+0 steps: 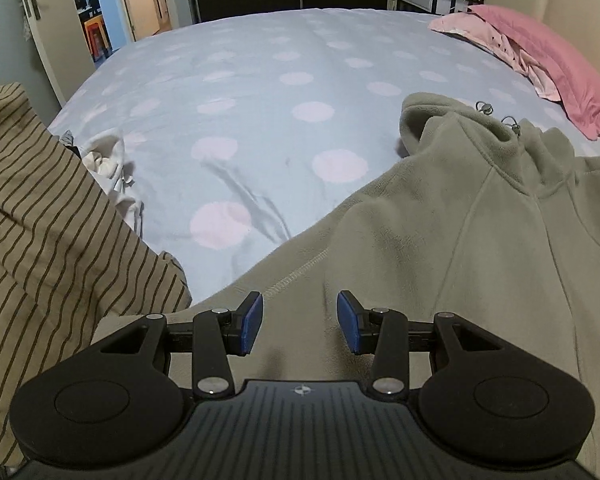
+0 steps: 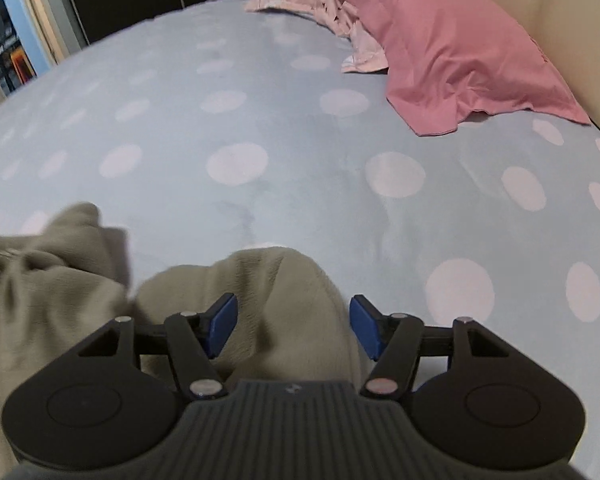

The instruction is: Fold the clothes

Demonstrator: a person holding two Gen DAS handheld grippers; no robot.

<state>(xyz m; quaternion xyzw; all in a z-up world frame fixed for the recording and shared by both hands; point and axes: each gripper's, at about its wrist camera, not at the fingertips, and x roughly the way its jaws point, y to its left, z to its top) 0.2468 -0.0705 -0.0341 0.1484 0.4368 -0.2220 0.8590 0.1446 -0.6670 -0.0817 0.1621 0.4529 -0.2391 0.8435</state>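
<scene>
While no readable writing shows, only a small emblem on each gripper body:
Fleece jacket: olive, spread on the polka-dot bedsheet; collar and zipper pulls point toward the far side of the bed, zipper line running away from the camera.
Left gripper: jaws apart, over the jacket's near edge, gripping nothing.
Right gripper: jaws apart, a fold of fleece lying between them, unclamped.
Striped shirt: heaped at left.
Pink pillow: far right, against the headboard.
</scene>
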